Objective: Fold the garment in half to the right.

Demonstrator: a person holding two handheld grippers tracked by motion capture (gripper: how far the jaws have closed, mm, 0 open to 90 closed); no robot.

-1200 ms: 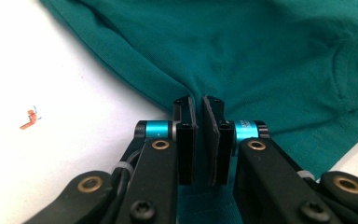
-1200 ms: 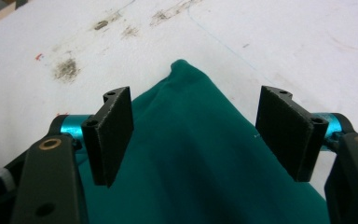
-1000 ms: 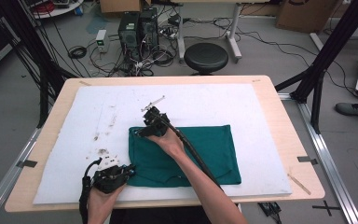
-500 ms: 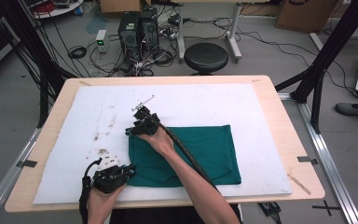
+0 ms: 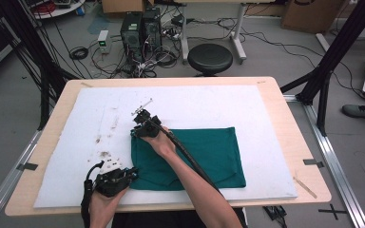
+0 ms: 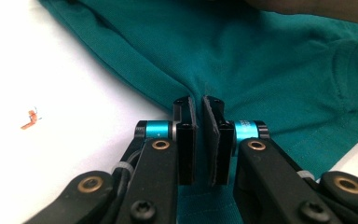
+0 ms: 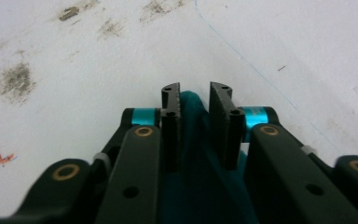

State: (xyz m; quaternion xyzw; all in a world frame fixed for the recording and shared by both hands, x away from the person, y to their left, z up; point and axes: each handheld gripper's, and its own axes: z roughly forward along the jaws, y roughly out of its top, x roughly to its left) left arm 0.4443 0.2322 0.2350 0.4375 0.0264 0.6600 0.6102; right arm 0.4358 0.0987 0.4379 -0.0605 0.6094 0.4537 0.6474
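Cloth (image 5: 204,156): teal, flat on the white mat, toward the bench's near edge.
Left tongs (image 6: 199,108): pressed together, pinching the near-left hem.
Right tongs (image 7: 195,100): have just been closing on the far-left corner, gap remaining.
Risk: shallow bite; corner may slip out when lifted.

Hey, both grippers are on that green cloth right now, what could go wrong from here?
1. The right gripper has just been closing on a small peak of the green cloth at its far corner; the jaws look not quite shut, so the thin bite may slip out when lifted.
2. The left gripper pinches the near edge; pulling the two apart unevenly could bunch the cloth.
3. The right gripper's cable lies across the cloth and may drag it.
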